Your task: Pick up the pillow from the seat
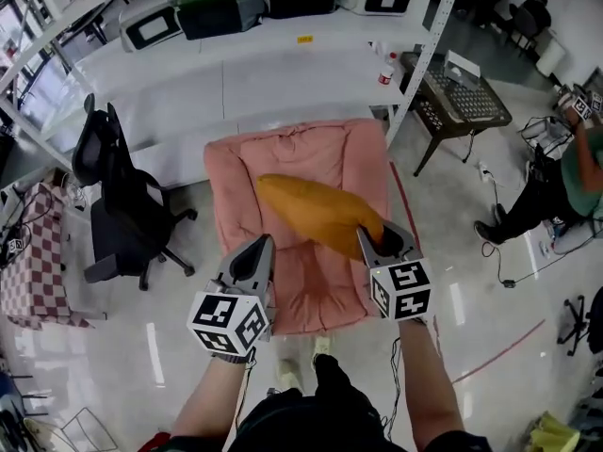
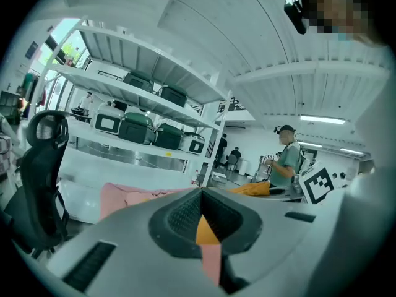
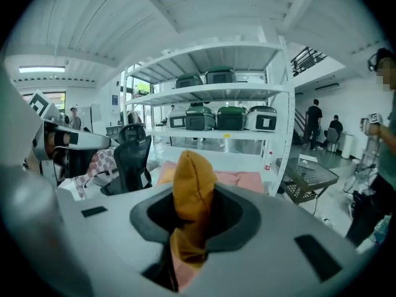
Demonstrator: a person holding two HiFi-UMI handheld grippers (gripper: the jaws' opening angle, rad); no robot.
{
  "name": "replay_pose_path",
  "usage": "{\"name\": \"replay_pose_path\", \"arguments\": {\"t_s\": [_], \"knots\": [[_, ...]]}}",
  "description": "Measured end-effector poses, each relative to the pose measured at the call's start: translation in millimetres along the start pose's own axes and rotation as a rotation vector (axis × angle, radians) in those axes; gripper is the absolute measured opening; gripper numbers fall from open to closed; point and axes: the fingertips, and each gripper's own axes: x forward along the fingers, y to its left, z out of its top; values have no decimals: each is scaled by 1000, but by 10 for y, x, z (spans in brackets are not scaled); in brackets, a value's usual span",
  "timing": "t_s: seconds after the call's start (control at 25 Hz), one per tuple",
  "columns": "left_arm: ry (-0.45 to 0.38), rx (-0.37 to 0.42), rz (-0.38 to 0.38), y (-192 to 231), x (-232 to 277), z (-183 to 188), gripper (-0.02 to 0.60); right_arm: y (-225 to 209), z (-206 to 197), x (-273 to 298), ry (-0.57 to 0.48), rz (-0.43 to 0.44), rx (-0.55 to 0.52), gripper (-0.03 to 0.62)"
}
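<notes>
The right gripper [image 1: 382, 239] is clamped on one end of the orange pillow [image 1: 316, 210], with a fold of fabric bunched up between its jaws. The rest of the pillow stretches away over the middle of the pink seat [image 1: 325, 144] toward its back edge. Whether the far end is clear of the cushion or resting on it cannot be told. The left gripper [image 1: 255, 252] hangs near the seat's front left corner with its jaws together on nothing, so the whole load sits on that single pinch. The main risk is probably the soft cover creeping out of the jaws: a quick lift or a swing would let the stuffing's weight pull the fold free, and the pillow would drop onto the seat or the floor [image 1: 170, 347] in front. A low, sideways pull could also drag the far end across the raised right arm of the seat and twist the grip loose.
</notes>
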Motion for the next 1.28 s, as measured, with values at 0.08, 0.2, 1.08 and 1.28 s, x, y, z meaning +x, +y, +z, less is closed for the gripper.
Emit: {"name": "replay_pose_path", "arguments": {"t_s": [0.08,0.2,1.08,1.28], "knots": [[-21,5,0,-28,-96,145,0,15,153,-122,-27,-11,15,94],[-46,18,-7,-98,-208,326,0,23,360,-293,-68,-31,18,94],[-194,97,-37,-291,-950,1314,0,106,1441,-1416,-304,-153,-17,92],[-215,116,-54,-436,-1038,1412,0,96,1556,-1609,-341,-162,-13,92]]}}
